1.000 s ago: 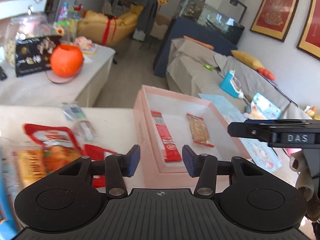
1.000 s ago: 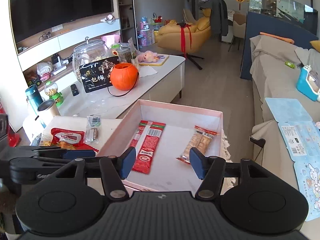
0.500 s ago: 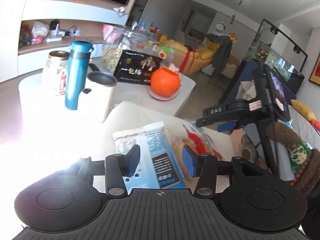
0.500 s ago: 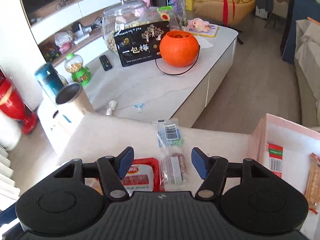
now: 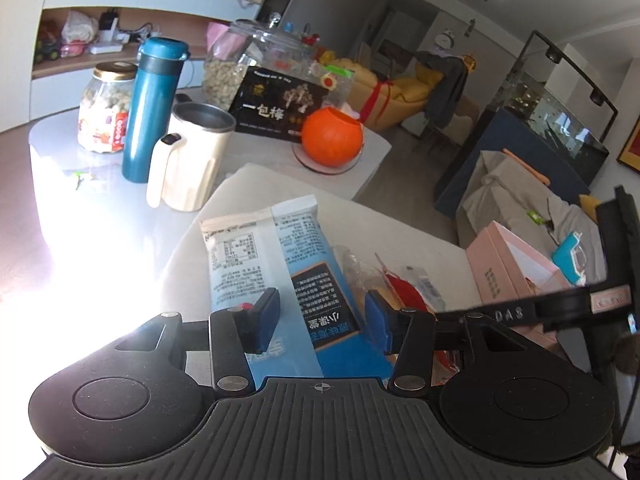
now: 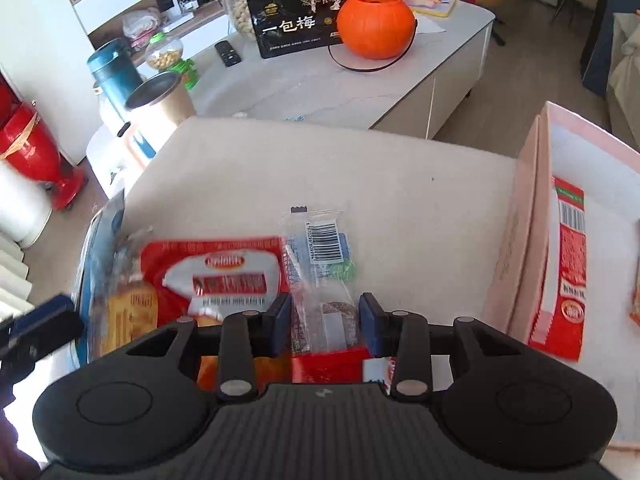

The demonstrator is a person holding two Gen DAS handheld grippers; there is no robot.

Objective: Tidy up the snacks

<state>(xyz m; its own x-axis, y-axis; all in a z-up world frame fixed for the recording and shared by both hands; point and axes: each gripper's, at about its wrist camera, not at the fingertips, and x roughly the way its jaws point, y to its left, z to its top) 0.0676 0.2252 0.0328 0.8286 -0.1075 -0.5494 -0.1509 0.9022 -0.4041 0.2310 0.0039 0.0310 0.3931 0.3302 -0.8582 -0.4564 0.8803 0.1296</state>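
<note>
A blue-and-white snack packet [image 5: 276,256] lies flat on the cream tabletop [image 6: 360,168]. My left gripper [image 5: 322,320] hovers over its near end, open, with the pads clear of it. In the right wrist view a clear packet [image 6: 324,248] with a barcode and a dark round snack lies on a red packet [image 6: 224,276], beside an orange one [image 6: 128,316]. My right gripper [image 6: 324,324] straddles the clear packet. Its jaws are closing, and the pads sit at the packet's edges without creasing it. The pink box [image 6: 520,240] on the right holds a red bar [image 6: 568,264].
On the low white table behind stand a cream mug [image 5: 192,156], a blue flask [image 5: 152,108], a glass jar [image 5: 104,112], a black box [image 5: 280,108] and an orange pumpkin bucket [image 5: 332,136]. The other tool's black arm [image 5: 540,308] crosses the right of the left wrist view.
Both views swung from the pink box over to the snack pile. The left gripper settled over the blue packet. The right gripper came down onto the clear packet and its jaws narrowed.
</note>
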